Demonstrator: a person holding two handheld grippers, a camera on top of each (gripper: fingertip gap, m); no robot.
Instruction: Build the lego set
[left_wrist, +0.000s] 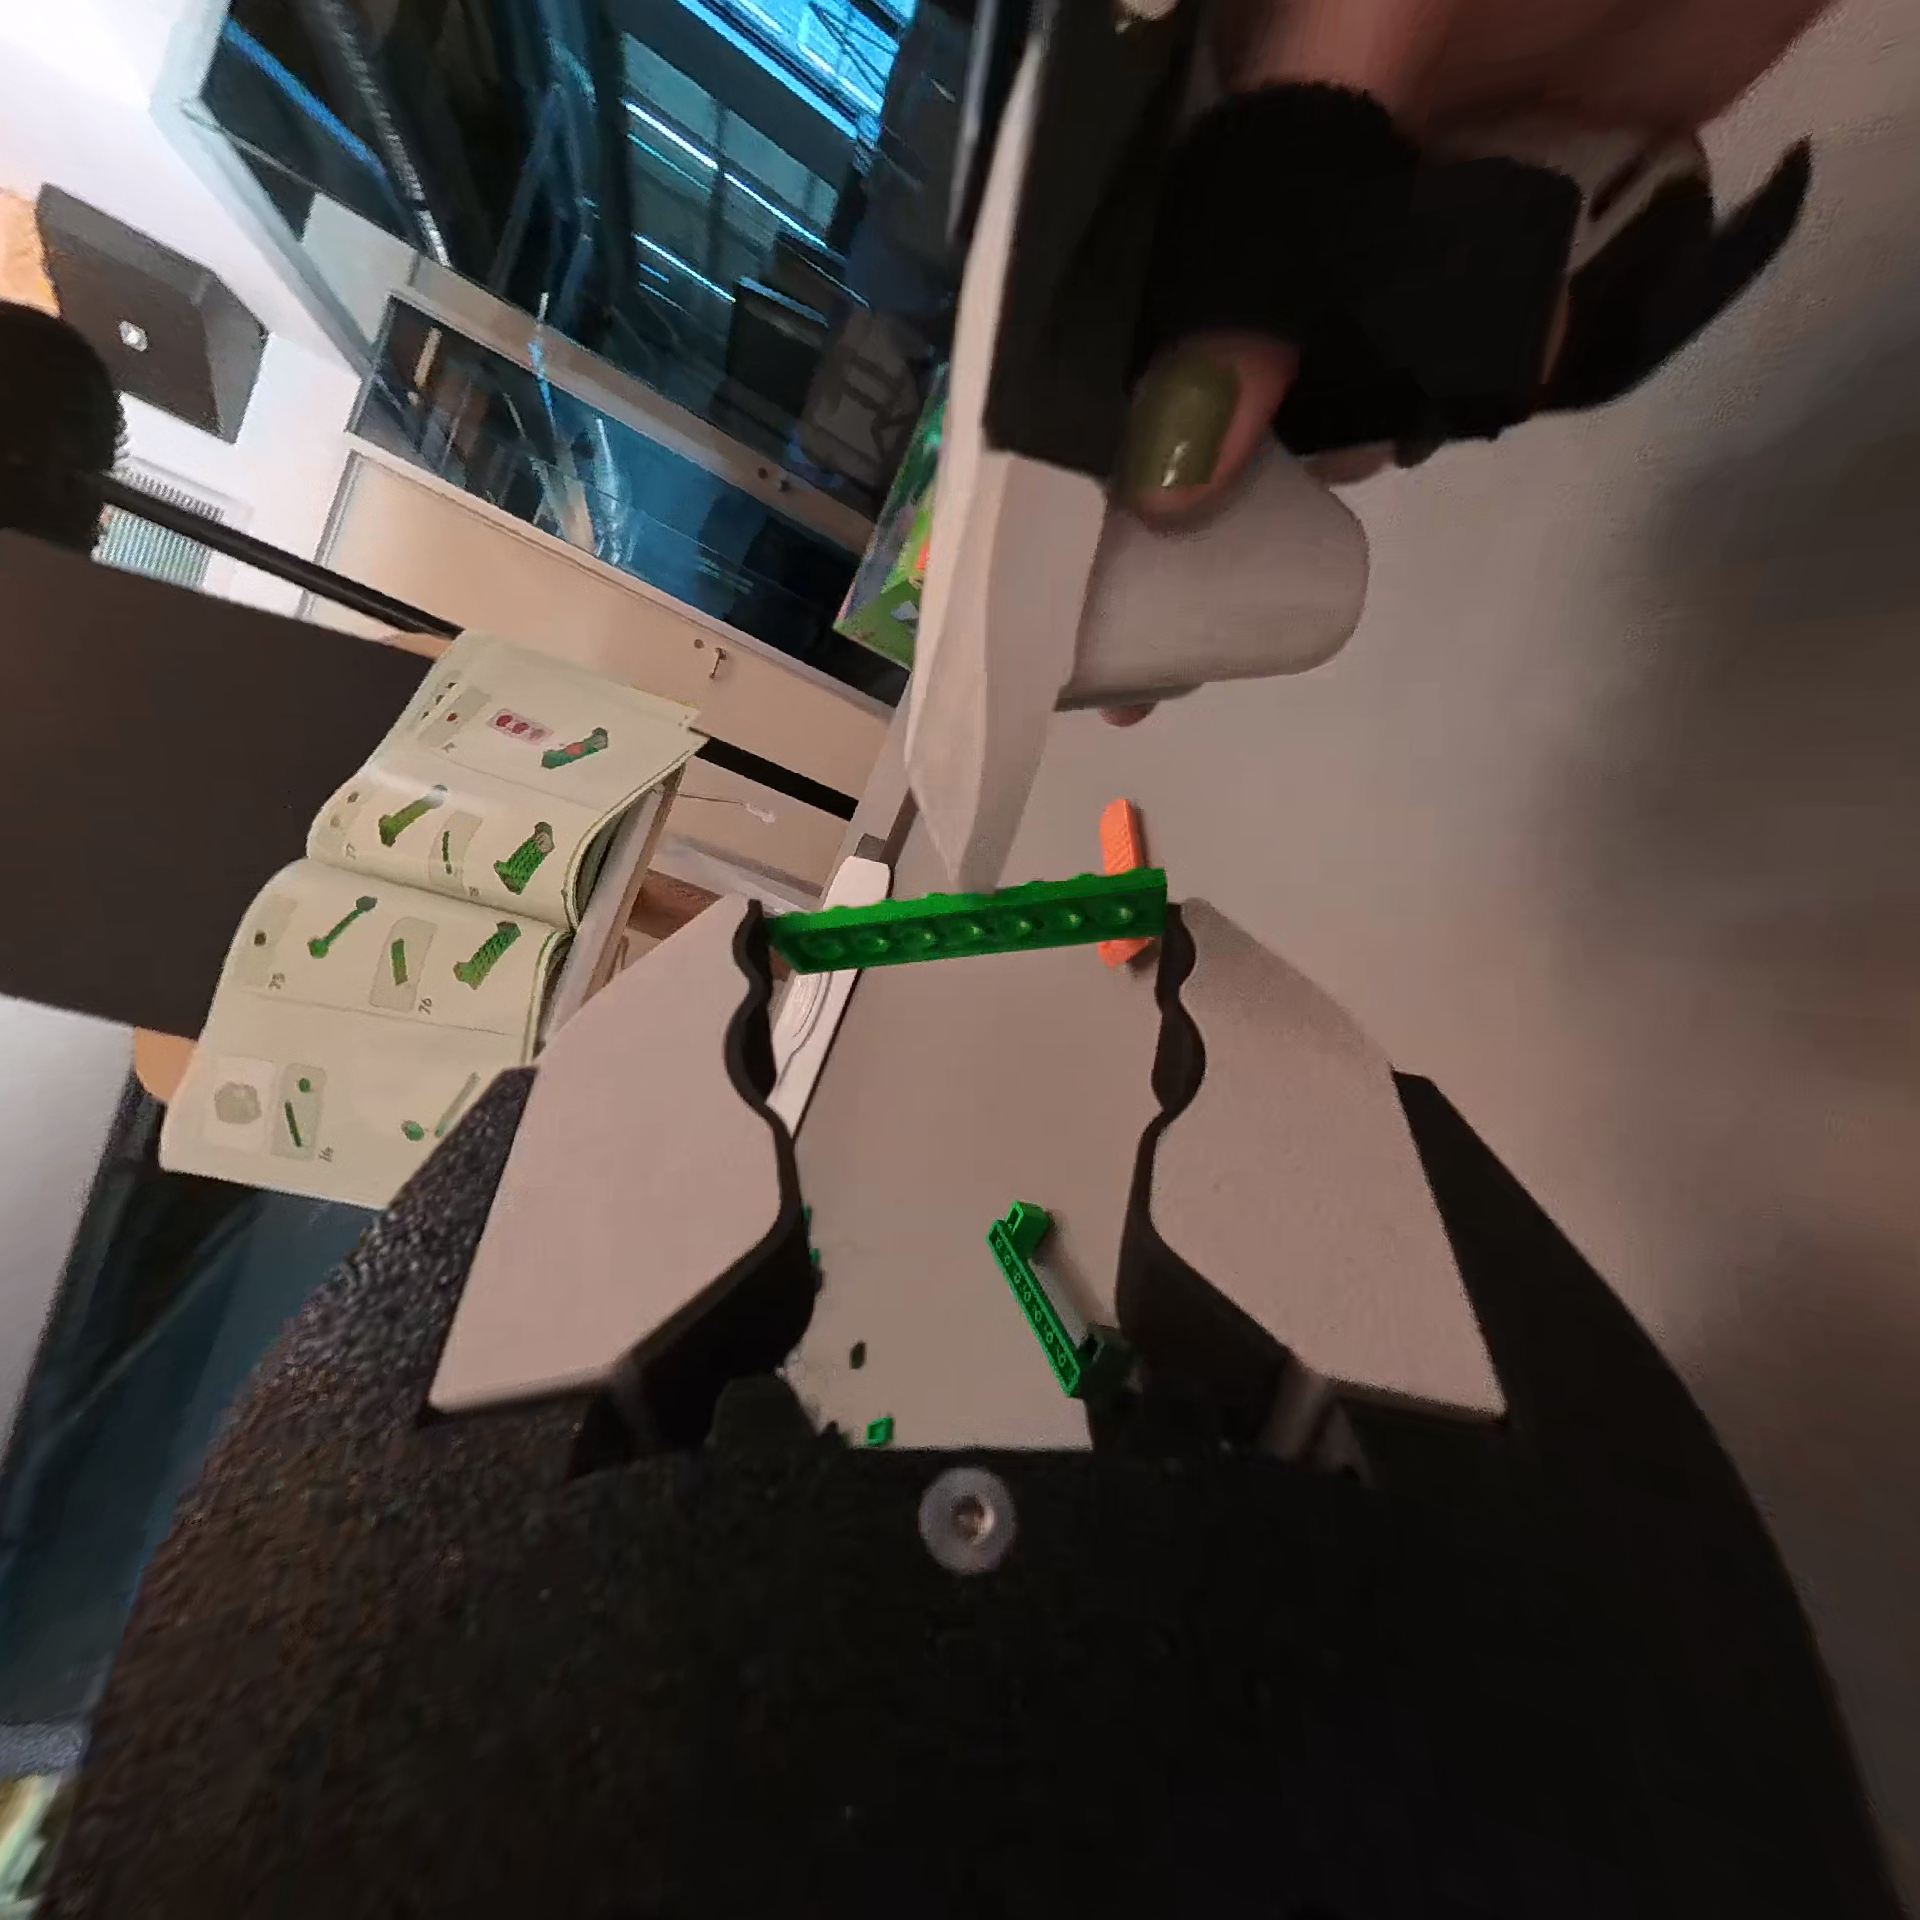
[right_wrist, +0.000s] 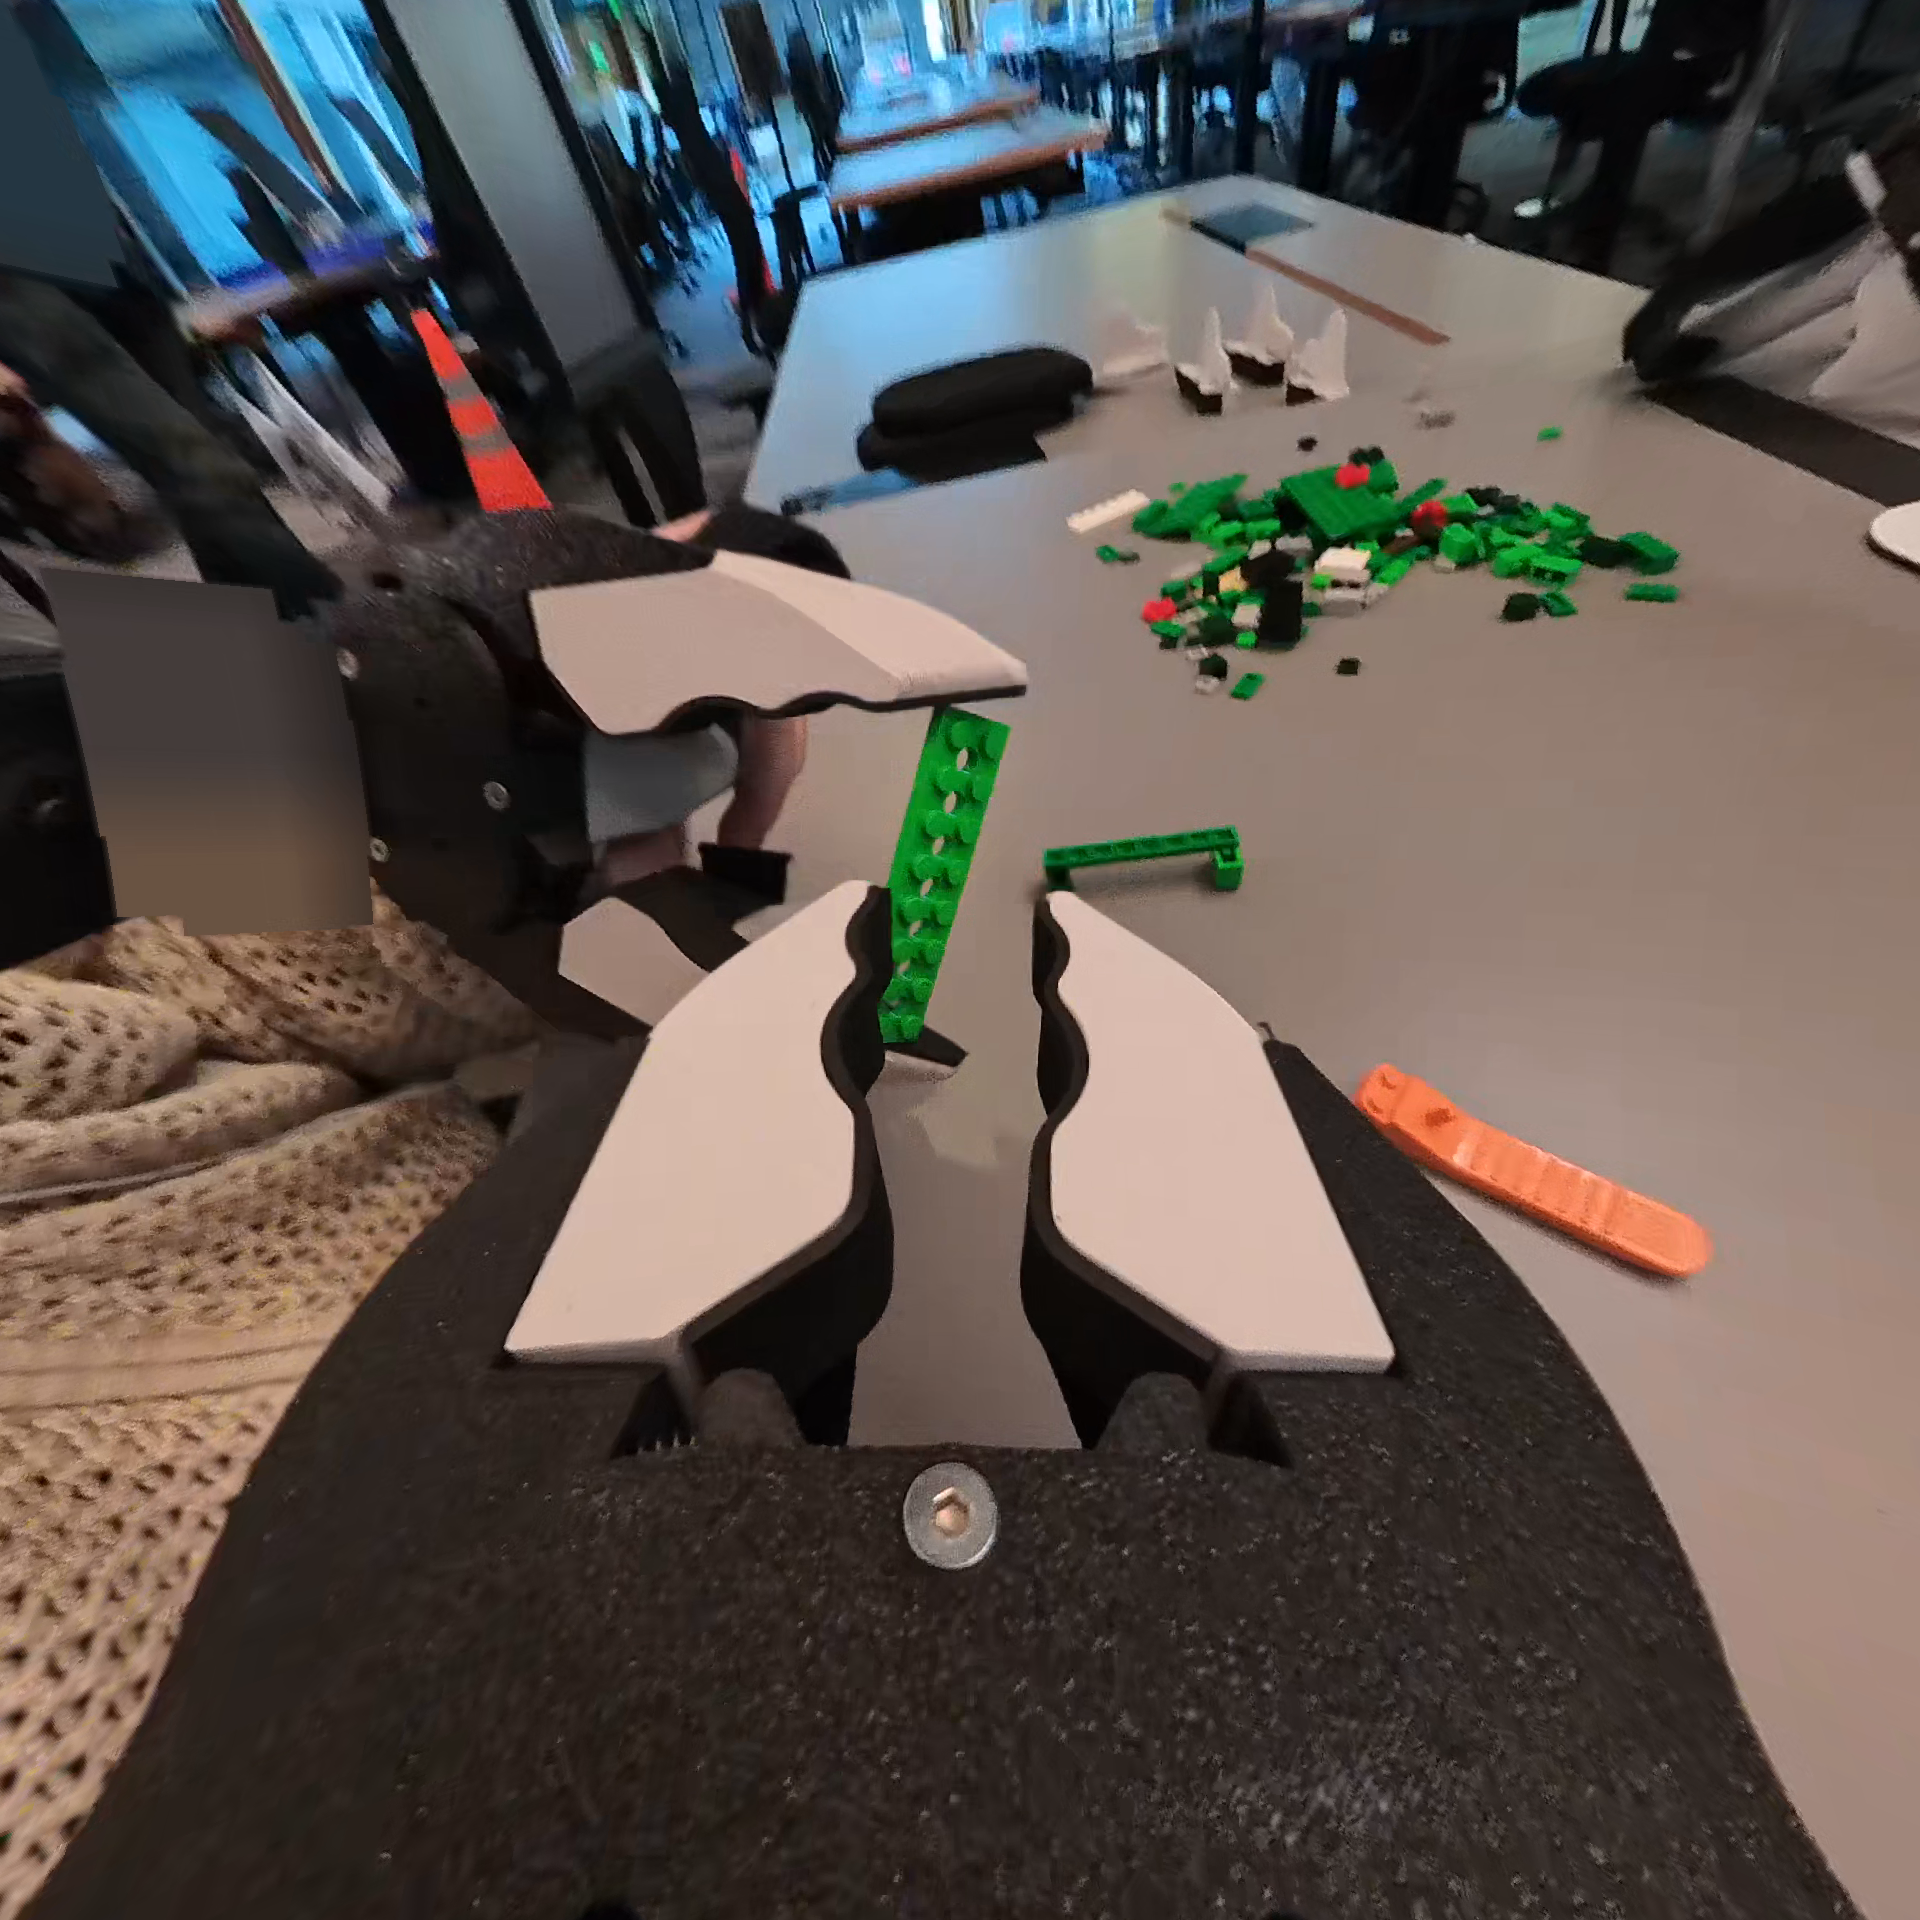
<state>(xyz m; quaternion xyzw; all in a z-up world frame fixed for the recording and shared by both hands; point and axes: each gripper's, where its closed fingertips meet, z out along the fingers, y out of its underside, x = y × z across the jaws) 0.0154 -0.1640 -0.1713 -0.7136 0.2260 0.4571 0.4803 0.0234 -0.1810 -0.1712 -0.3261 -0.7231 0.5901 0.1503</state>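
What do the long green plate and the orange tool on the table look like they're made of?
Long green plate: hard moulded plastic, glossy, judging by the highlights on its crisp studs. Orange tool: also looks like rigid plastic, more matte, with a ribbed top; the blur leaves its finish uncertain.

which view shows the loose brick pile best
The right wrist view: the loose brick pile lies in plain sight on the grey table, mostly green with some red, white and black pieces. The left wrist view does not show the pile, only a few stray green bits near its own gripper.
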